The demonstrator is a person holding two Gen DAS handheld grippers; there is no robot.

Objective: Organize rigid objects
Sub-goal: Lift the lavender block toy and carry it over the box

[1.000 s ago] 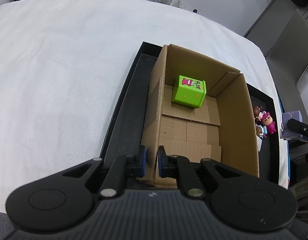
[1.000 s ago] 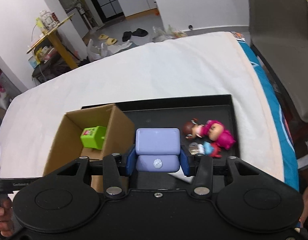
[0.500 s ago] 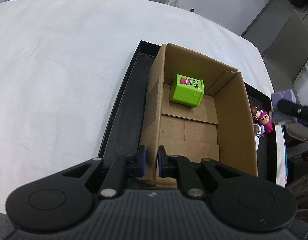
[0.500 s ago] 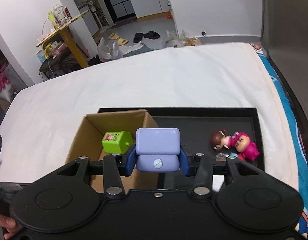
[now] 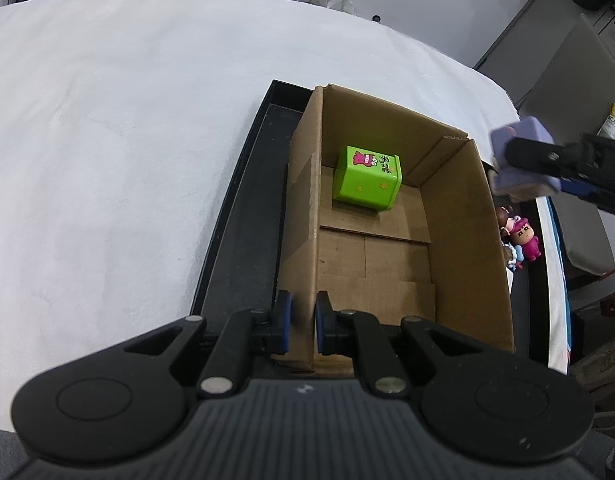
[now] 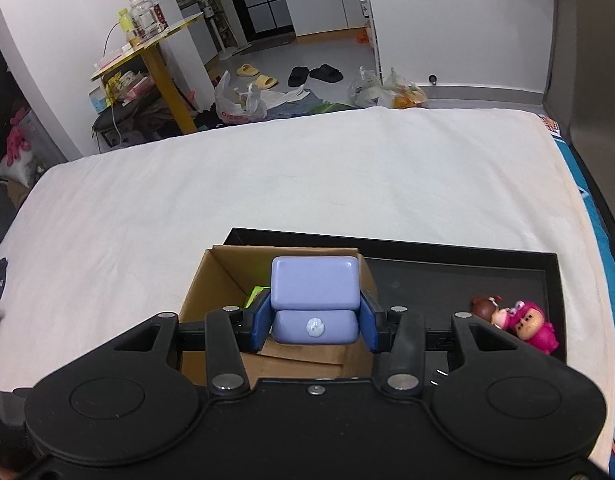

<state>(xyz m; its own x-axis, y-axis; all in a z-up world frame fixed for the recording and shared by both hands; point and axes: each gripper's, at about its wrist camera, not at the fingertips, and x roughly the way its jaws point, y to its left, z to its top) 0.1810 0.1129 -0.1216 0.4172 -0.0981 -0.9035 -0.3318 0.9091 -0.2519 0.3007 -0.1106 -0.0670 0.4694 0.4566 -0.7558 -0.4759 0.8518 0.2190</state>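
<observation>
An open cardboard box point(image 5: 463, 216) stands in a black tray point(image 5: 243, 216) on the white bed. A green cube tin point(image 5: 367, 179) lies inside the box at its far end. My left gripper point(image 5: 301, 328) is shut on the box's near left wall. My right gripper point(image 6: 313, 322) is shut on a lilac block point(image 6: 314, 288) and holds it in the air above the box's right rim; the lilac block also shows in the left wrist view point(image 5: 519, 164). Pink and brown toy figures point(image 6: 515, 322) lie in the tray right of the box.
The white bedspread point(image 6: 267, 184) spreads around the tray. A grey chair point(image 5: 575, 80) stands off the bed's right side. The floor beyond holds bags, slippers and a yellow table point(image 6: 147, 48).
My right gripper has carried the lilac block left and up, from over the tray to above the box's right rim. My left gripper has kept its hold on the box wall.
</observation>
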